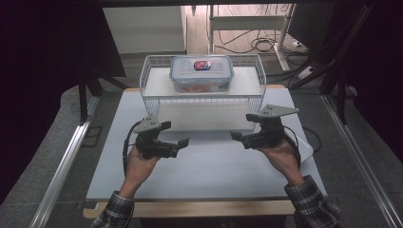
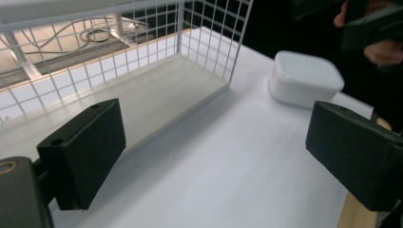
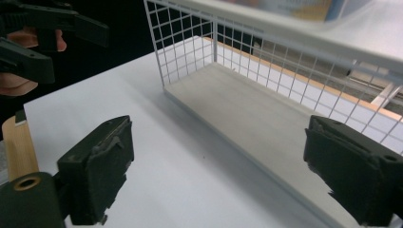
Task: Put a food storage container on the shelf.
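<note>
A white wire rack [image 1: 260, 78] with two shelves stands at the back middle of the white table [image 1: 214, 171]. On its top shelf sits a clear lidded container [image 1: 201, 73] with something red inside. The lower shelf board [image 2: 161, 95] is bare. My left gripper [image 1: 175, 133] hovers in front of the rack's left end, open and holding nothing [image 2: 218, 156]. My right gripper [image 1: 244, 126] is open in front of the rack's right end, jaws wide apart and empty [image 3: 223, 175]. In the right gripper view, the rack [image 3: 185, 42] lies ahead and the container's base [image 3: 294, 7] shows at the top.
A small white lidded box [image 2: 304, 76] lies on the table's right side, partly behind the right hand [image 1: 308, 148]. A wooden strip [image 1: 190, 208] runs along the table's near edge. Metal rails flank the table, and cables lie on the floor behind the rack.
</note>
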`<act>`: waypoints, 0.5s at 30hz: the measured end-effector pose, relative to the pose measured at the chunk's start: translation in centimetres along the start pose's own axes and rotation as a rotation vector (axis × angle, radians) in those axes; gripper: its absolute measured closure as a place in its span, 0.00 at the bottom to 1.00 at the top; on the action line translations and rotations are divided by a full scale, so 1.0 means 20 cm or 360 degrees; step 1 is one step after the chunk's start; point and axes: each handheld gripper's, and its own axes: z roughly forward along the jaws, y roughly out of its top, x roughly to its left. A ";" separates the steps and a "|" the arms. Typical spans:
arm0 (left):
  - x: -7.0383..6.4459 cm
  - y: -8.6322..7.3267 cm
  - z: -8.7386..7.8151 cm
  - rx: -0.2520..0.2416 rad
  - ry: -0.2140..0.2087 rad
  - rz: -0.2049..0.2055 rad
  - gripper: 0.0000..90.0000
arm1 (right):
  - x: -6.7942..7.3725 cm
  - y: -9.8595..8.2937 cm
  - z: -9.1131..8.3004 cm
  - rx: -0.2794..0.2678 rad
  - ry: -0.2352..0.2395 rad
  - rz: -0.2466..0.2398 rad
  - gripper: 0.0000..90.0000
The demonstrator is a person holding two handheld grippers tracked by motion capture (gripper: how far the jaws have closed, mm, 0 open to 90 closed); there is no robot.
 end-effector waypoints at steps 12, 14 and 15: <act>-0.06 -0.18 -0.05 -0.0031 0.0031 -0.0012 0.06 | 0.06 -0.25 -0.04 0.0063 -0.0032 0.0016 0.07; -0.07 -0.22 -0.04 -0.0033 0.0003 0.0010 0.06 | 0.08 -0.28 -0.04 0.0052 -0.0039 0.0006 0.07; -0.08 -0.25 -0.04 -0.0033 -0.0012 0.0022 0.05 | 0.09 -0.30 -0.04 0.0050 -0.0043 0.0005 0.07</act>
